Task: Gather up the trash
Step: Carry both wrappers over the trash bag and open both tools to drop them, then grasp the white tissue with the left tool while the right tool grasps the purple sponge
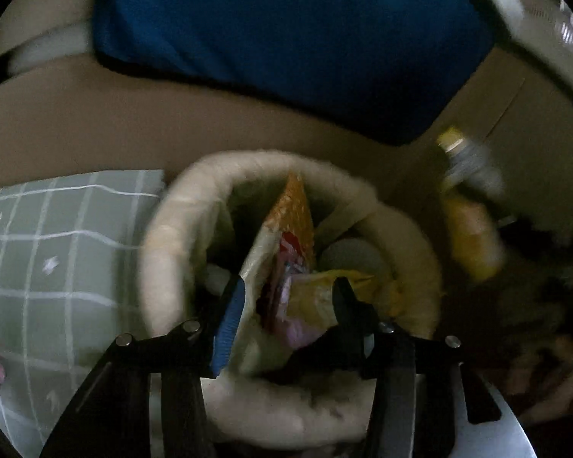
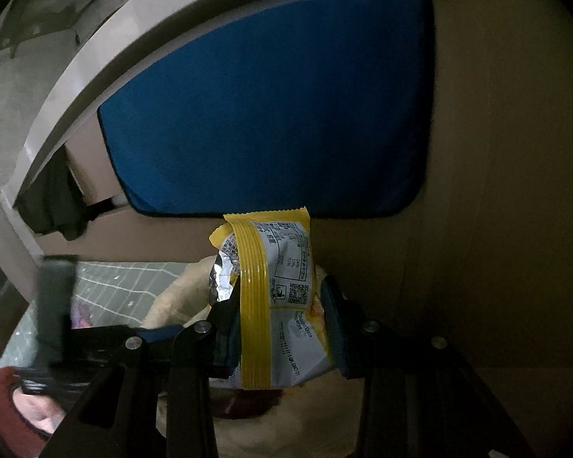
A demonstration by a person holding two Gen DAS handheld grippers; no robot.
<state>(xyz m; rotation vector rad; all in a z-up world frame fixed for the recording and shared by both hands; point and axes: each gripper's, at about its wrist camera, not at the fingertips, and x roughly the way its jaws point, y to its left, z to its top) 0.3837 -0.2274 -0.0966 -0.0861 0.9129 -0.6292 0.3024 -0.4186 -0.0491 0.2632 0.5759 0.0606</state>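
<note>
My left gripper (image 1: pixel 286 297) hangs released over the cream fleecy round basket (image 1: pixel 172 229), wrappers dropped inside. My right gripper (image 2: pixel 279 316) clenches the yellow-and-silver foil snack wrapper (image 2: pixel 275 290) just above that basket, ready to drop it.

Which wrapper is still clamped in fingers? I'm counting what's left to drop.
The yellow-striped wrapper, pinched upright in the right gripper above the cream basket. The orange-and-red wrappers lie loose inside it.
</note>
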